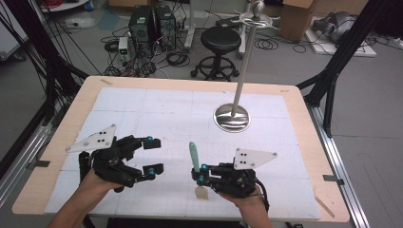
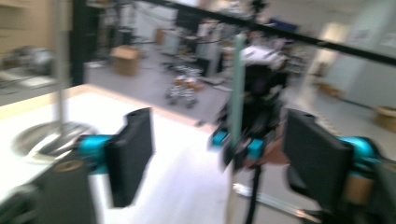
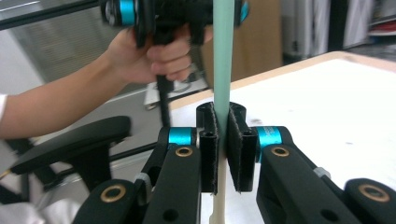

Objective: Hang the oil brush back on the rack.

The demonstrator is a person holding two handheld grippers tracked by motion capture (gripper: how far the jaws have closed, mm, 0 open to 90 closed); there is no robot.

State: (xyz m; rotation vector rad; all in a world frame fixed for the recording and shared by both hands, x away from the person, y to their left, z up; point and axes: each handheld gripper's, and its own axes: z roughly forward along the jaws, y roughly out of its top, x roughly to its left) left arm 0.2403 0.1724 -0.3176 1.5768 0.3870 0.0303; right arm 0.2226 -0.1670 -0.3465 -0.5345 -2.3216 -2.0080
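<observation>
Upright, spatula (image 1: 195, 160) clamped between right claw (image 1: 198, 173) jaws.

The left gripper view is smeared by motion blur: the green-handled spatula (image 2: 238, 88) and the right gripper (image 2: 254, 140) behind it at about 1 o'clock have no crisp edges, and the stand's base (image 2: 51, 137) at 9 o'clock is a grey smudge. In the right gripper view the spatula's (image 3: 223, 56) handle is cut off by the top edge, its pale blade by the bottom edge, and its middle is hidden between the closed jaws. The left gripper (image 3: 173, 11) is cropped at 12 o'clock.
</observation>
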